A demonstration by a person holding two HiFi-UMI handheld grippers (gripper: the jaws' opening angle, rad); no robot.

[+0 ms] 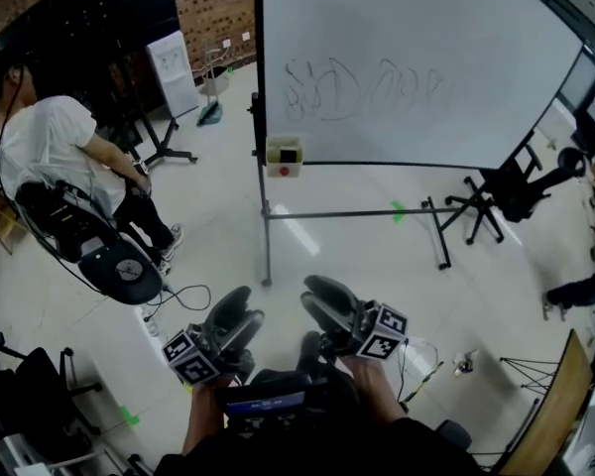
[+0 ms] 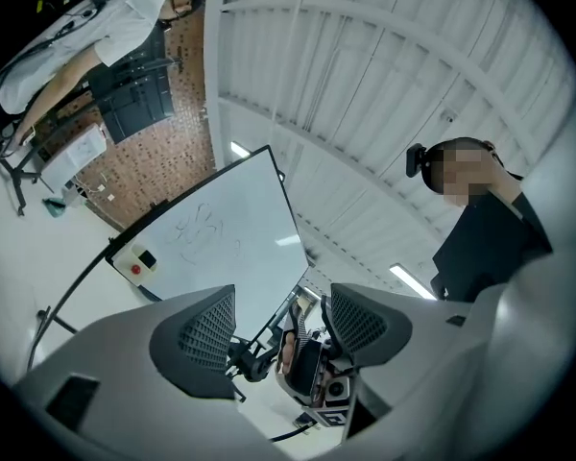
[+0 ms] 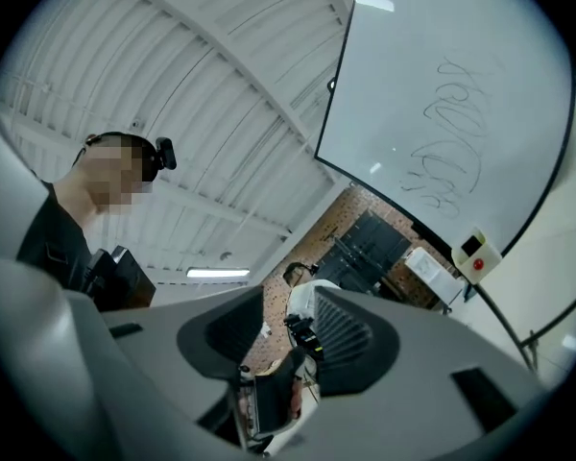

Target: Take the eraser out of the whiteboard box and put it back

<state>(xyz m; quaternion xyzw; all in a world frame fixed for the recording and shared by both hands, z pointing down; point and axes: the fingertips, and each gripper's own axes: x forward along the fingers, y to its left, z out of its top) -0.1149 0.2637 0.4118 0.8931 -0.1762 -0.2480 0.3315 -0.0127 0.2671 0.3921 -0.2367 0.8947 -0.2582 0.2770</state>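
- Whiteboard box [image 1: 276, 159]: small cream box w/ red dot on front, fixed at bottom-left corner of whiteboard [image 1: 407, 58], next to the stand's post.
- Eraser [image 1: 290, 153]: dark block sitting inside the box, top showing. Rest of the box's inside too small to tell.
- Left tongs [image 1: 240, 310]: held low near the person's body, well apart from box. Jaws fairly wide, gripping nothing.
- Right tongs [image 1: 317, 297]: just beside left tongs, approx same height. Jaws about half apart, gripping nothing.
- Whiteboard carries faint scribbles above the box.
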